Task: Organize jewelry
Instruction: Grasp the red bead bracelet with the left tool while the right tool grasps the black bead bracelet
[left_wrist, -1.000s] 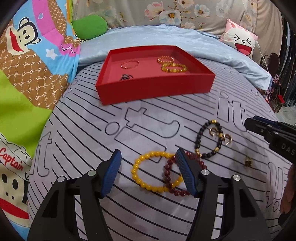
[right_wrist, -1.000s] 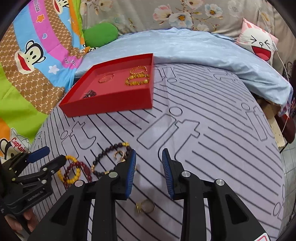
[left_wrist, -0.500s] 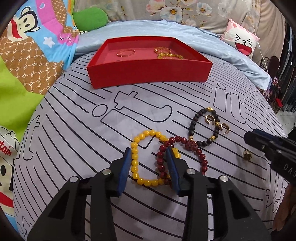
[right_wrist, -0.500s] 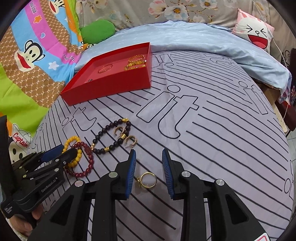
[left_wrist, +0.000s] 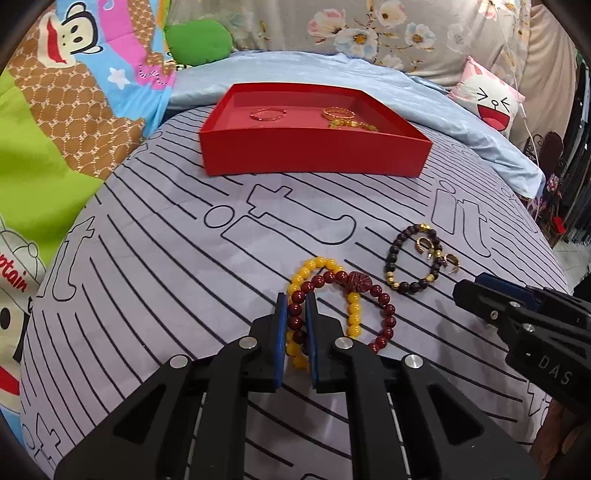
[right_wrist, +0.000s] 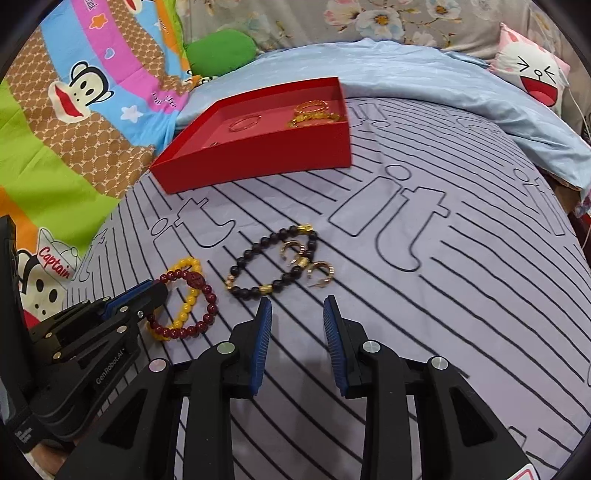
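Down on the bed (left_wrist: 147, 280), the left gripper (left_wrist: 295, 317) is pinching the red bracelet (left_wrist: 373, 291), jaws narrow on its beads, with the yellow bracelet (left_wrist: 352, 314) tangled underneath. The right gripper (right_wrist: 297, 325) is hovering, jaws wide and holding nothing, near the dark bracelet (right_wrist: 258, 254). Next likely calls for lifting red free and carrying it to the tray (left_wrist: 314, 155).

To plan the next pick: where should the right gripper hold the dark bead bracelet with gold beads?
The dark bead bracelet lies flat; pinch its left arc from above, across the strand. Gold hoop earrings crowd its right side.
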